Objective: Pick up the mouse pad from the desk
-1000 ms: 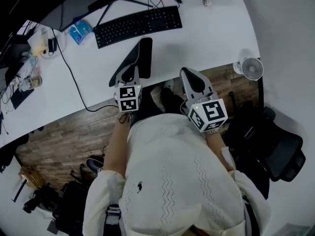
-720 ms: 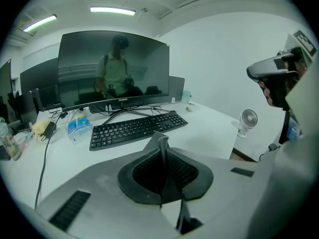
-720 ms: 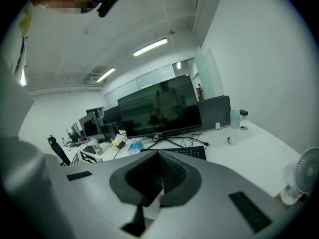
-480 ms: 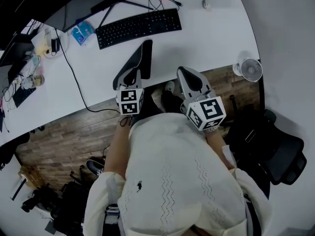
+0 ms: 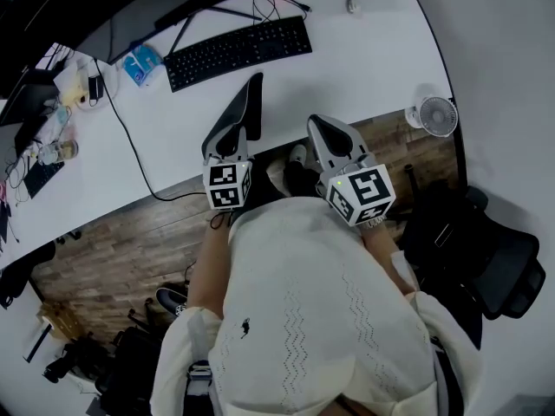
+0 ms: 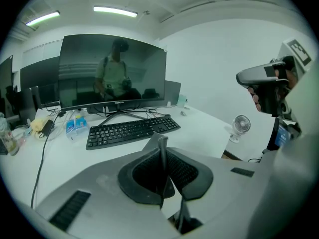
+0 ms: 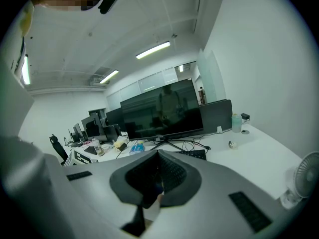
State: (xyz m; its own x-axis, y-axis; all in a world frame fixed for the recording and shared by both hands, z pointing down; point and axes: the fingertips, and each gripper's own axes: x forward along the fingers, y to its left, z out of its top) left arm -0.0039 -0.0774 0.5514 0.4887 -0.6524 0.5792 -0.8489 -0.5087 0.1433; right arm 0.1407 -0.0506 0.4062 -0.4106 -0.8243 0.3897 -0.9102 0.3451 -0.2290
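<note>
Seen from above, a person in a white knitted sweater (image 5: 303,319) stands at the near edge of a long white desk (image 5: 364,68), holding a gripper in each hand. The left gripper (image 5: 234,126) has its jaws pinched onto the mouse pad (image 5: 251,98), a thin dark sheet that stands on edge in the grip. The pad hangs over the desk's near edge, and its far end reaches toward the black keyboard (image 5: 238,48) without touching it. In the left gripper view the pad shows as a narrow grey strip rising upright between the two dark ribbed pads, which press on it from either side. The right gripper (image 5: 323,133) sits just beside the left one, a little nearer the person, over the strip of wooden floor (image 5: 113,241) at the desk's edge. Its jaws are pressed together with nothing between them. Behind the keyboard stands a wide dark monitor (image 6: 112,71), switched off and reflecting the room. A blue packet (image 5: 143,59) lies to the left of the keyboard, and a black cable (image 5: 130,137) runs from that corner across the desk and down over the near edge. A small white fan (image 5: 436,115) stands by the desk's right end. A black office chair (image 5: 494,267) sits on the person's right, well apart from the grippers.
</note>
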